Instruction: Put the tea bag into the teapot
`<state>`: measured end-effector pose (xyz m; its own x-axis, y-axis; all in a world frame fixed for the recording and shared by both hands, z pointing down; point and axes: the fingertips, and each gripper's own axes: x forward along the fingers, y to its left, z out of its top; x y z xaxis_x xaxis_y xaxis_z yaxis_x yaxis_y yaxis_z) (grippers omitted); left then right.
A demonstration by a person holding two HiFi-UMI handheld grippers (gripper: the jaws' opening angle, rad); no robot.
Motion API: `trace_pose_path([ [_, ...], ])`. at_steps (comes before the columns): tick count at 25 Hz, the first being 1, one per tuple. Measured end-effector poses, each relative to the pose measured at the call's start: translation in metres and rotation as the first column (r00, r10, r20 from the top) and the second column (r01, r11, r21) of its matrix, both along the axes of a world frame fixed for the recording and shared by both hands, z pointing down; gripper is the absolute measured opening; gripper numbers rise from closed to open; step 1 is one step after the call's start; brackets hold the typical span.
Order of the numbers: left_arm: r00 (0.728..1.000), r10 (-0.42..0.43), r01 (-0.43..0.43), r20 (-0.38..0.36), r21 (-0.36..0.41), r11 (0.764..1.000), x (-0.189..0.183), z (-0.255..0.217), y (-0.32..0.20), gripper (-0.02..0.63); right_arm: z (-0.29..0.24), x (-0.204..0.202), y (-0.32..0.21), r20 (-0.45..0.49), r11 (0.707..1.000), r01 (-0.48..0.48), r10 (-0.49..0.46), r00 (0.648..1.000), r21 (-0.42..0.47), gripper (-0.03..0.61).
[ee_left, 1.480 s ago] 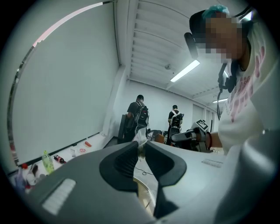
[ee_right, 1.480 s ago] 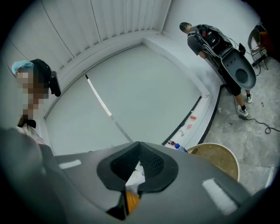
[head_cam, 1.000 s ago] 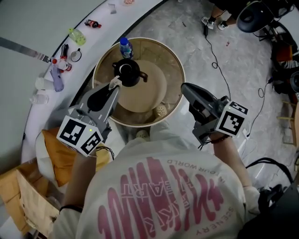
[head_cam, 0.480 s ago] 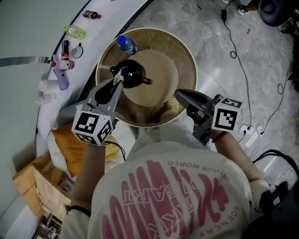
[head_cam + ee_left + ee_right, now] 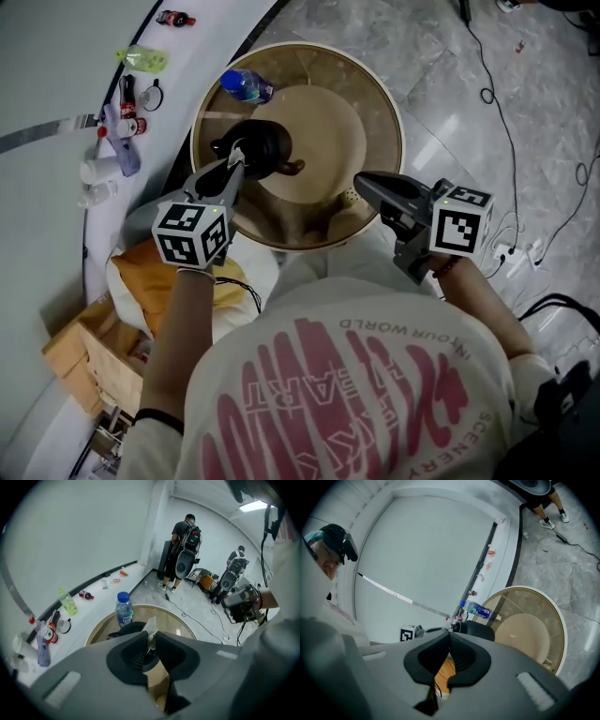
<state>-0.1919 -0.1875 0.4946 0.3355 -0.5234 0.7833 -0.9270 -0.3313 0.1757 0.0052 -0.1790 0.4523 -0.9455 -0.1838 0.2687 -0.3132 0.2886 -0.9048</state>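
Observation:
A black teapot [image 5: 262, 150] stands on a beige round mat [image 5: 323, 131] on the round glass table [image 5: 389, 112]. My left gripper [image 5: 236, 167] is shut on a pale paper tea bag [image 5: 235, 156], with its tips at the teapot's near left side. In the left gripper view the tea bag [image 5: 150, 626] sticks up between the jaws of the left gripper [image 5: 151, 638], and the teapot [image 5: 127, 630] is partly hidden behind them. My right gripper [image 5: 361, 180] hangs shut and empty over the table's front right rim. Its jaws meet in the right gripper view [image 5: 450, 634].
A blue-capped water bottle [image 5: 244, 86] lies at the table's far left. A white ledge [image 5: 56, 112] with small bottles runs along the left. An orange bag [image 5: 141, 272] and a cardboard box [image 5: 80, 361] sit below it. Cables cross the floor [image 5: 487, 94]; people [image 5: 183, 545] stand far off.
The head view has drifted. My left gripper has carried the tea bag a little closer to the teapot. The right gripper stays by the table's front right rim.

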Motion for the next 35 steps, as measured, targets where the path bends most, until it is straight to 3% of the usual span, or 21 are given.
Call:
trace_pose_path([
  [3, 0.999, 0.02, -0.016, 0.03, -0.122, 0.992, 0.0, 0.02, 0.0, 0.066, 0.005, 0.004, -0.008, 0.008, 1.0, -0.013, 0.014, 1.0, -0.014, 0.005],
  [7, 0.992, 0.079, -0.052, 0.095, -0.262, 0.964, 0.0, 0.042, -0.007, 0.066, 0.013, 0.008, -0.015, 0.022, 0.999, -0.023, 0.024, 0.999, -0.048, 0.005],
  [14, 0.952, 0.223, -0.127, 0.211, -0.39, 0.912, -0.001, 0.067, -0.008, 0.066, 0.024, 0.026, -0.023, 0.02, 0.992, -0.089, 0.092, 0.996, -0.088, 0.005],
  [17, 0.941, 0.239, -0.128, 0.238, -0.405, 0.905, -0.004, 0.071, -0.006, 0.066, 0.025, 0.031, -0.022, 0.024, 0.99, -0.104, 0.107, 0.994, -0.096, 0.005],
  [35, 0.943, 0.208, -0.091, 0.258, -0.401, 0.912, -0.007, 0.091, -0.022, 0.066, 0.039, 0.039, -0.017, 0.006, 0.982, -0.139, 0.141, 0.99, -0.128, 0.005],
])
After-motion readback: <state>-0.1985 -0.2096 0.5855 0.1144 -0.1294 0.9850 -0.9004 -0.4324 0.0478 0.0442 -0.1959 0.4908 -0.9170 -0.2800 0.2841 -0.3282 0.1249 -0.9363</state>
